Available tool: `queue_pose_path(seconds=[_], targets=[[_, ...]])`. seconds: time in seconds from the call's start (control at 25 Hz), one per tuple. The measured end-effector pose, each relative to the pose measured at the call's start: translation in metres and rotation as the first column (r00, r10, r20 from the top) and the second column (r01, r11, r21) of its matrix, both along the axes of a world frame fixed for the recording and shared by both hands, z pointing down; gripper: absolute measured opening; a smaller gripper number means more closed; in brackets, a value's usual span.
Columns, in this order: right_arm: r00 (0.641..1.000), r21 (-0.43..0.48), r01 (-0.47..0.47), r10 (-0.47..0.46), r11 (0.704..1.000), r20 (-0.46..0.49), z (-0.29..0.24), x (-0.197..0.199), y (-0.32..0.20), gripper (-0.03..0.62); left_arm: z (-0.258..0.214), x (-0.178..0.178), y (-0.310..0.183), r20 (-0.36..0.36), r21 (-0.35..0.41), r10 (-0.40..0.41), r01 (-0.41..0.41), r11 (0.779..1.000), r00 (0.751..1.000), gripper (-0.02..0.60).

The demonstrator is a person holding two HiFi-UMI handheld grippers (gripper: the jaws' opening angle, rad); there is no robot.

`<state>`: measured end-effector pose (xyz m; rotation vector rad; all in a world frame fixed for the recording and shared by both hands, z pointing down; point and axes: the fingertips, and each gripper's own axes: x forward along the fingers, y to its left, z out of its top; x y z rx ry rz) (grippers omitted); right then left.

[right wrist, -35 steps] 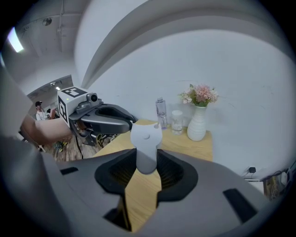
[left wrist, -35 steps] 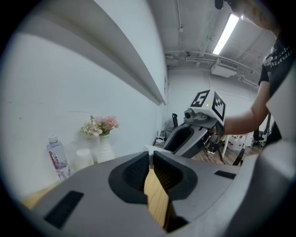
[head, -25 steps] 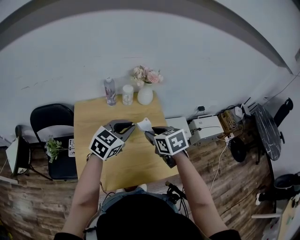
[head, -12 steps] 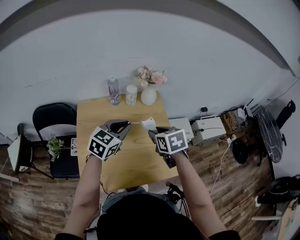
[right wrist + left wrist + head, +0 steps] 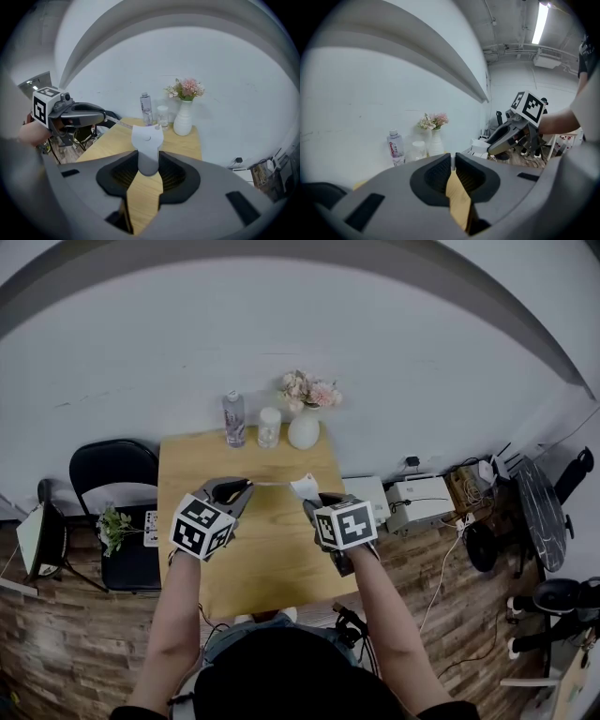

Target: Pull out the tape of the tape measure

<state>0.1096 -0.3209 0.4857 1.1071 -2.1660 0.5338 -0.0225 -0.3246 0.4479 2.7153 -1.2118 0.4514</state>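
Since a second ago, the left gripper [image 5: 246, 487] has slid toward 9 o'clock, and more tape [image 5: 272, 485] shows. Its jaws are clenched on the tape's end. The right gripper [image 5: 312, 505], at its 3 o'clock, has jaws grasping the white tape measure [image 5: 305, 487] above the bench [image 5: 272, 559].

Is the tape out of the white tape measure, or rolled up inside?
Out: a thin tape stretches from the white tape measure to the shut left gripper.

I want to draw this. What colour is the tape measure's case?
White; the tape measure's case shows best in the right gripper view.
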Motion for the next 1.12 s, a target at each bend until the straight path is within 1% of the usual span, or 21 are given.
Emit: queue_pose_path(seconds=[0.08, 0.24, 0.4, 0.6, 0.76, 0.88, 0.96, 1.12], targets=[[1.000, 0.007, -0.004, 0.005, 1.000, -0.017, 0.002, 0.002, 0.000, 0.144, 0.000, -0.008, 0.001, -0.013, -0.001, -0.032, 0.032, 0.999, 0.999, 0.040], [1.000, -0.019, -0.005, 0.006, 1.000, 0.022, 0.005, 0.003, 0.003, 0.144, 0.001, -0.030, 0.002, -0.033, -0.010, -0.073, 0.073, 0.997, 0.997, 0.040], [1.000, -0.001, 0.014, -0.015, 1.000, -0.028, 0.007, 0.001, 0.004, 0.143, 0.000, -0.048, 0.002, -0.042, -0.009, -0.126, 0.125, 0.992, 0.991, 0.040], [1.000, -0.012, 0.003, -0.003, 1.000, 0.011, 0.005, 0.004, 0.005, 0.144, 0.000, -0.060, 0.006, -0.032, -0.005, -0.135, 0.135, 0.991, 0.990, 0.040], [1.000, 0.008, 0.003, -0.002, 1.000, -0.024, 0.004, 0.006, 0.004, 0.144, 0.000, -0.064, 0.008, -0.032, 0.004, -0.158, 0.159, 0.987, 0.987, 0.040], [1.000, 0.003, -0.023, 0.023, 1.000, -0.001, 0.000, 0.013, 0.002, 0.144, -0.003, -0.077, 0.010, -0.058, 0.006, -0.190, 0.191, 0.982, 0.980, 0.040], [1.000, -0.001, -0.018, 0.018, 1.000, 0.018, -0.004, 0.013, 0.003, 0.144, -0.005, -0.083, 0.012, -0.065, 0.008, -0.196, 0.197, 0.980, 0.979, 0.040], [1.000, 0.015, 0.003, -0.003, 1.000, -0.011, -0.006, 0.010, 0.003, 0.144, -0.006, -0.088, 0.013, -0.062, 0.016, -0.209, 0.211, 0.977, 0.976, 0.040]])
